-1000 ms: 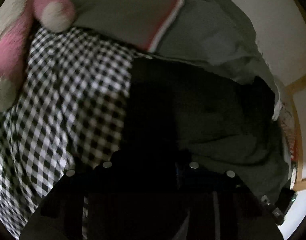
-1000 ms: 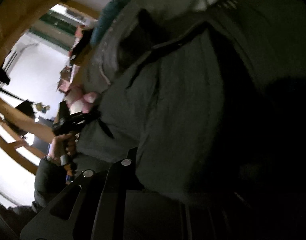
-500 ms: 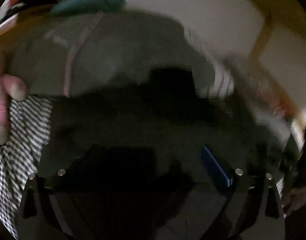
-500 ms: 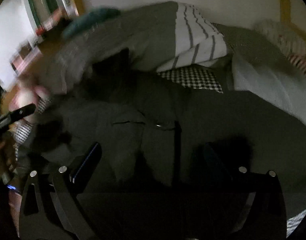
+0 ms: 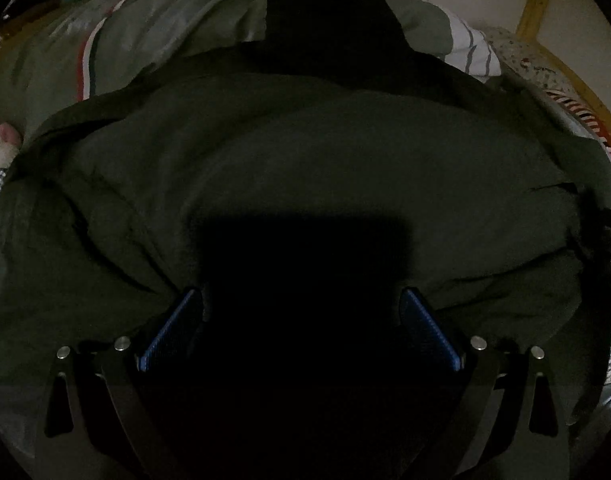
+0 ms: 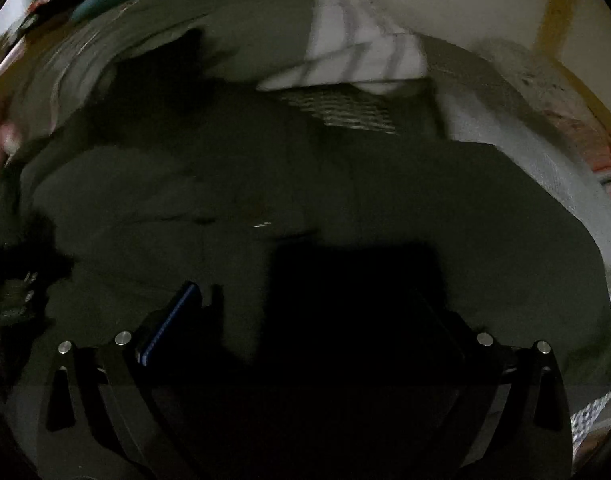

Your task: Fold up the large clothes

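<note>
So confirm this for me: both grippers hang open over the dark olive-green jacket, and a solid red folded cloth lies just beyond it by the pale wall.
Not quite. The folded cloth beyond the dark olive-green jacket is white with grey stripes, not solid red; the right wrist view shows it. The rest holds: left gripper and right gripper both hang open over the jacket.

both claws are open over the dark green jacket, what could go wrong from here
The dark green jacket lies puffy and creased, so a fold may spring back. The left claw and right claw hang open in deep shadow, so a grab could catch several layers. The striped cloth nearby could get dragged along.
</note>
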`<act>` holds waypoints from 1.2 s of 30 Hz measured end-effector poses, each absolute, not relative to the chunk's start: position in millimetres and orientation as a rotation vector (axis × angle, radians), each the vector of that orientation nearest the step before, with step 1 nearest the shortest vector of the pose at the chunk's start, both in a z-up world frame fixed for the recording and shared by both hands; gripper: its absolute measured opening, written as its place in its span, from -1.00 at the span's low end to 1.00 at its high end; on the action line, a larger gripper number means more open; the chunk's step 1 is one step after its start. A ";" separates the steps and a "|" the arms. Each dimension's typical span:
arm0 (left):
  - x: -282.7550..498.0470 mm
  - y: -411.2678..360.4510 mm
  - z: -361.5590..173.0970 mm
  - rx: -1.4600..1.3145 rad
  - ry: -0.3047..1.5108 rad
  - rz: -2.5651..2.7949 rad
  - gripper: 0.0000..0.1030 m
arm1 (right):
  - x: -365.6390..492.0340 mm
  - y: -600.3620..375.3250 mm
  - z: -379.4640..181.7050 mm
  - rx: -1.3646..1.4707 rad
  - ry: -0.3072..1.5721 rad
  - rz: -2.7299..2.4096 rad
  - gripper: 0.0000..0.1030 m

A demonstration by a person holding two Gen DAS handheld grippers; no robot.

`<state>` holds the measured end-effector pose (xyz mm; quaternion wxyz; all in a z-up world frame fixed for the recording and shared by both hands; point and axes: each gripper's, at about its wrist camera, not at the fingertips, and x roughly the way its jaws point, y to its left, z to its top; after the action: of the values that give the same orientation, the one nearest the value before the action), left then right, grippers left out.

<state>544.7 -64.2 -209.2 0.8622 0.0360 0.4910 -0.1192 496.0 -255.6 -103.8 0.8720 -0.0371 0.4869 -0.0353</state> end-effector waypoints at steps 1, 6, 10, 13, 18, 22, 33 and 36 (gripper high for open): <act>543.2 -63.9 -209.4 0.075 1.023 -0.249 0.89 | 501.1 -246.7 -116.9 -0.149 1.056 -0.079 0.94; 549.4 -64.2 -208.6 0.076 1.017 -0.251 0.89 | 500.6 -267.6 -133.2 -0.051 1.064 -0.089 0.94; 543.8 -54.2 -213.4 0.079 1.005 -0.246 0.89 | 485.1 -265.8 -117.3 -0.011 1.042 -0.078 0.94; 541.8 -53.8 -214.2 0.077 1.002 -0.243 0.89 | 495.2 -261.5 -149.3 -0.037 1.084 -0.067 0.95; 543.1 -57.5 -215.0 0.084 0.999 -0.238 0.89 | 499.5 -269.4 -160.5 0.002 1.069 -0.056 0.95; 542.8 -58.5 -212.0 0.093 1.003 -0.231 0.90 | 500.6 -273.3 -157.5 0.019 1.066 -0.045 0.95; 454.3 -168.6 -123.3 0.240 0.688 -0.569 0.89 | 393.9 -416.0 -74.8 0.377 0.853 -0.095 0.95; 399.8 -265.2 -120.9 0.582 0.490 -0.708 0.89 | 337.0 -472.1 -74.8 0.483 0.836 -0.189 0.95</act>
<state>399.8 -265.2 -120.9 0.8681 0.2780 0.2339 -0.3381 337.0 -472.1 -74.8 0.8815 0.2320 0.4012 -0.0907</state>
